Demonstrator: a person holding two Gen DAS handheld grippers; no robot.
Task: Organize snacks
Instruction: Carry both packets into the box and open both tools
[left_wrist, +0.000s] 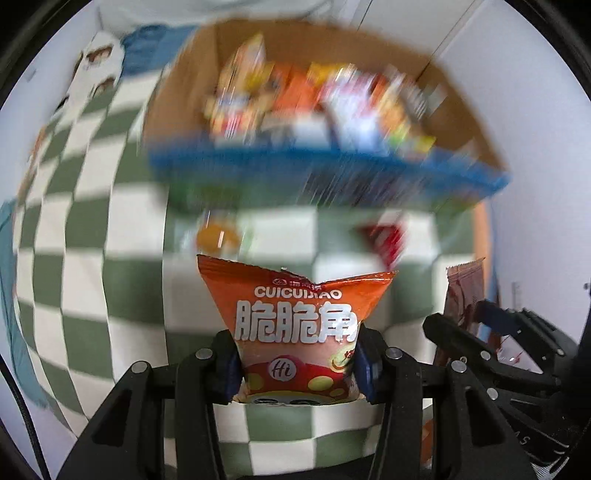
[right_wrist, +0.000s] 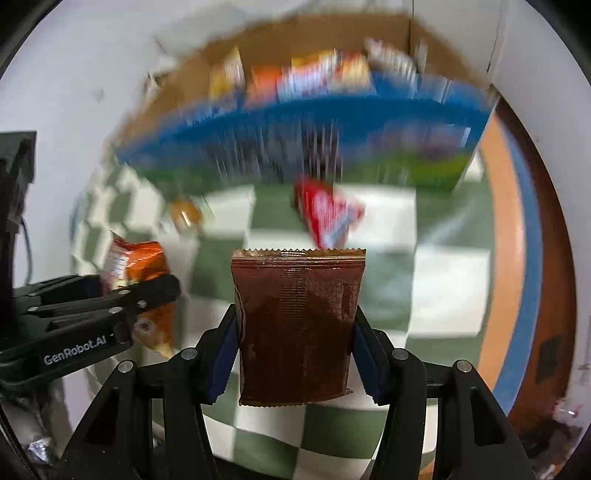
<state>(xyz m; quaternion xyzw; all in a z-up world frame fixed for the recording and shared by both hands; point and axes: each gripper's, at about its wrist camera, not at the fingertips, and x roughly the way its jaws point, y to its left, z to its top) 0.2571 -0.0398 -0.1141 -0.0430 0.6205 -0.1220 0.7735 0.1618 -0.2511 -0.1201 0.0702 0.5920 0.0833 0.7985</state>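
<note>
Clamped in your left gripper (left_wrist: 295, 363) is one orange snack bag (left_wrist: 295, 317), printed "CUICUIJIAO" above three large white Chinese characters, with a small "Hi" badge lower down; the blue pads (left_wrist: 231, 373) press on both of its sides. Your right gripper (right_wrist: 295, 352) is likewise closed on one brown ridged packet (right_wrist: 297, 325) with crimped ends, and no writing on it can be read. From the right wrist view you can read "GenRobot.AI" on the side of the left gripper.

Both packs hang above the green-and-white checkered cloth (left_wrist: 92, 258). On it, farther out, lie two loose snacks: a red packet (right_wrist: 327, 214) and a blurred orange one (right_wrist: 184, 214). Beyond them stands one cardboard box (left_wrist: 177, 88) with a blue front edge, filled with many colourful packs too blurred for you to count or read.
</note>
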